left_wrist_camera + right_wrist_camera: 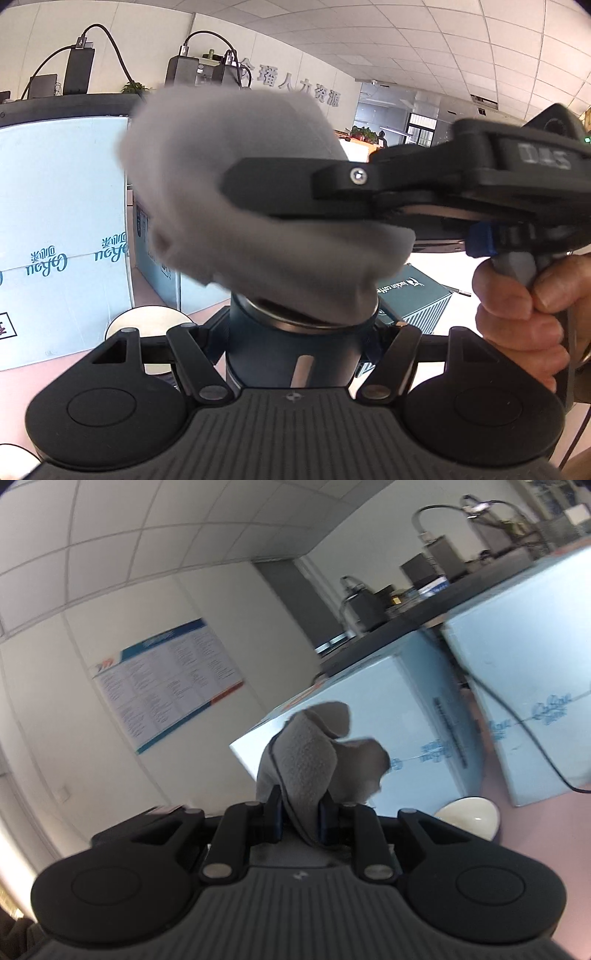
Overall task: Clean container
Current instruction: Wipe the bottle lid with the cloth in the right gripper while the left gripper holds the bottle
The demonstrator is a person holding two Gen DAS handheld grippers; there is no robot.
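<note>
My left gripper [295, 343] is shut on a dark blue cylindrical container [291, 350] with a metal rim, held upright. A grey cloth [236, 199] hangs over the container's open top and touches its rim. My right gripper [258, 188] comes in from the right, shut on that cloth, with a hand on its handle. In the right wrist view the right gripper [300, 812] pinches the grey cloth [314, 760], which bunches up beyond the fingertips. The container's inside is hidden by the cloth.
Light blue cardboard boxes [62, 221] stand at the left and behind [413, 716]. A white bowl [467, 816] sits on the pink table [546, 849]; a round white dish [144, 321] lies near the left gripper. A dark teal box [421, 295] lies to the right.
</note>
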